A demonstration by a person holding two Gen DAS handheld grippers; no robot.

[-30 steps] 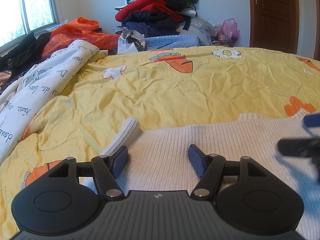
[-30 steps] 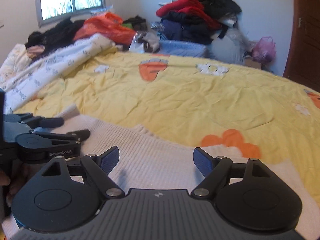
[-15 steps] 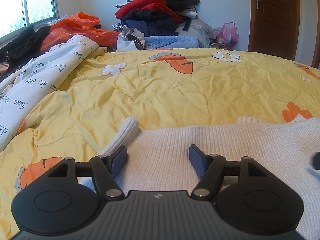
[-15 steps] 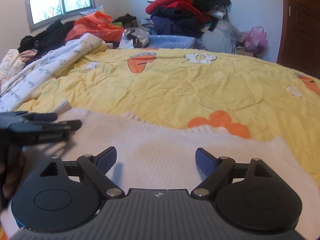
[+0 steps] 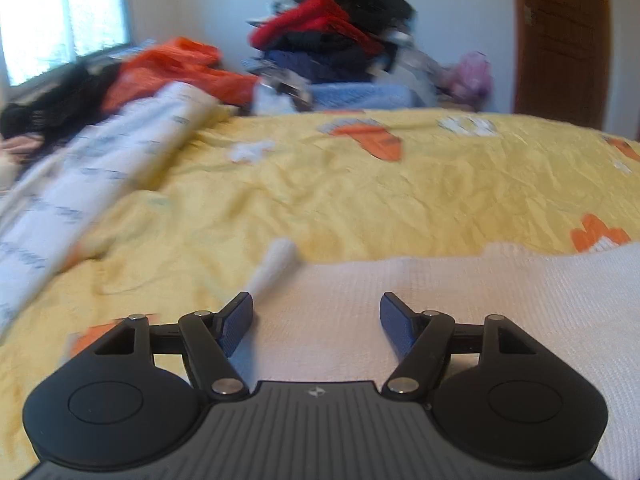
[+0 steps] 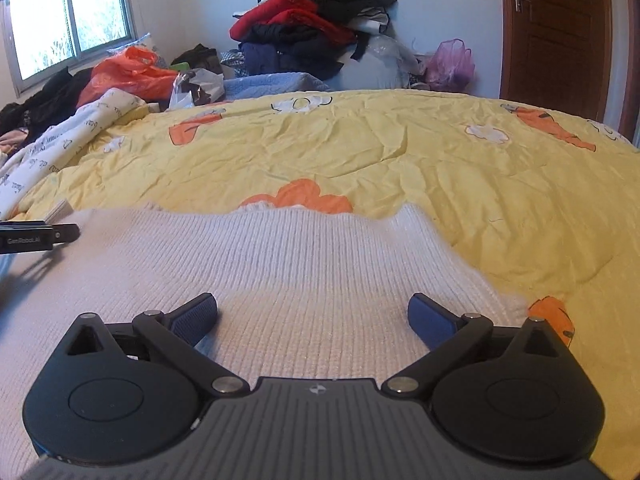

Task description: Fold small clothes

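Surface: yellow bedcover [image 6: 400,152] printed with orange carrots and white shapes, creased, spread over a bed that fills both views.
Left gripper [image 5: 316,316]: nearest item in the left view; jaws part-open and just widened a little, nothing between them, knit fabric below the gap.
Right gripper [image 6: 312,316]: nearest item in the right view; jaws spread very wide, having just been opening, nothing pinched, pads clear above the fabric.
Task item: white knit sweater [image 6: 256,264], lying flat on the near part of the bedcover, directly under both grippers; ribbed collar at its far edge.
Sleeve [image 5: 276,268]: a rolled or doubled cuff sticks out at the sweater's left edge, just beyond the left pad.
Progress, judged: early. Sweater looks laid out and smoothed; no body fold visible. Sleeve folds, body folds and any further garments remain.
Mid distance: white printed quilt [image 6: 68,140] heaped along the left side of the bed.
Far: clothes pile [image 6: 308,28] in red, black and navy against the wall; orange bag [image 6: 128,76]; window [image 6: 68,20]; wooden door [image 6: 556,32].
Left view only: the cuff close up; picture motion-blurred.
Right view only: sweater's right shoulder edge, collar, and the left gripper's finger tip entering at the left border; picture sharp.
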